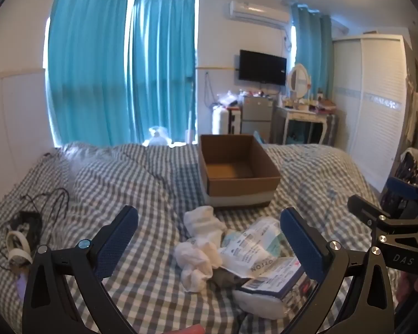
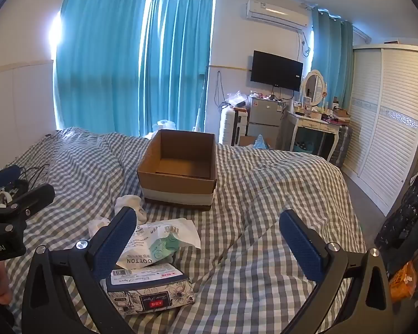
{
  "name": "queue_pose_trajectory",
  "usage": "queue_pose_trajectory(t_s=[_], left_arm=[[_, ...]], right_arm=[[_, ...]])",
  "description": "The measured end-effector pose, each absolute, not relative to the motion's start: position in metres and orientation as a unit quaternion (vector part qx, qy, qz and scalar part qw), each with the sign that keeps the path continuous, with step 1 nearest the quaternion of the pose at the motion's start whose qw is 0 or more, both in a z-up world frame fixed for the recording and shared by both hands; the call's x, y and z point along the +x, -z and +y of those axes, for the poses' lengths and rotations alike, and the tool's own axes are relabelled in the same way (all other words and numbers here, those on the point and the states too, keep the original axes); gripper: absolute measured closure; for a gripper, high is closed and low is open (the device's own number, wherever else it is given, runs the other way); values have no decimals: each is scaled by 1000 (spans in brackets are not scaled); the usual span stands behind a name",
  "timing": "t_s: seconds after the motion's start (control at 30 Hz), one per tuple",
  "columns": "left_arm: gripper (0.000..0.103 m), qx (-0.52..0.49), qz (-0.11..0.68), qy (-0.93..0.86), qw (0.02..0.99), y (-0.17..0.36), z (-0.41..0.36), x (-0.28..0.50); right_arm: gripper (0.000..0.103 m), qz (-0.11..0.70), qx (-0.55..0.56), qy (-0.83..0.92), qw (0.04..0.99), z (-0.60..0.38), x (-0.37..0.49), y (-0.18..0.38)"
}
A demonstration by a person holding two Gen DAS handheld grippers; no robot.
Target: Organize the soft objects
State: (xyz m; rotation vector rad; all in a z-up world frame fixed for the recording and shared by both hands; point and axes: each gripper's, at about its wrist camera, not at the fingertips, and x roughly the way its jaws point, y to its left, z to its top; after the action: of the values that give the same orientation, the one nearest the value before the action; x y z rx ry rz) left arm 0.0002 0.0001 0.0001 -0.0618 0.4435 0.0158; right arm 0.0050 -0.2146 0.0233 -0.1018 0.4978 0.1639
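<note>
An open, empty cardboard box [image 1: 238, 167] stands on the checked bed; it also shows in the right wrist view [image 2: 181, 172]. In front of it lies a pile: white socks [image 1: 202, 222], crumpled white cloth [image 1: 193, 264], a clear "COTTON" bag [image 1: 253, 247] [image 2: 158, 239] and a floral tissue pack [image 2: 150, 289] [image 1: 276, 281]. My left gripper [image 1: 209, 239] is open above the pile, holding nothing. My right gripper [image 2: 206, 236] is open and empty, its left finger [image 2: 111, 239] over the bag and tissue pack.
Black cables and a white ring-shaped item [image 1: 22, 236] lie on the bed at the left. The checked duvet [image 2: 264, 194] spreads to the right. A wardrobe [image 2: 387, 128], dressing table [image 2: 315, 128] and small fridge [image 2: 264, 114] stand beyond the bed.
</note>
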Motion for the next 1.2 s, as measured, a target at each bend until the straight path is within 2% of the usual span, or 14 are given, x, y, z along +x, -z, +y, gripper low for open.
queue_pose_trajectory(t_s=[1.2], left_arm=[[0,-16,218,-7,976,3,-3,0]], right_arm=[[0,250,-50,-82,963,-214,5,-21]])
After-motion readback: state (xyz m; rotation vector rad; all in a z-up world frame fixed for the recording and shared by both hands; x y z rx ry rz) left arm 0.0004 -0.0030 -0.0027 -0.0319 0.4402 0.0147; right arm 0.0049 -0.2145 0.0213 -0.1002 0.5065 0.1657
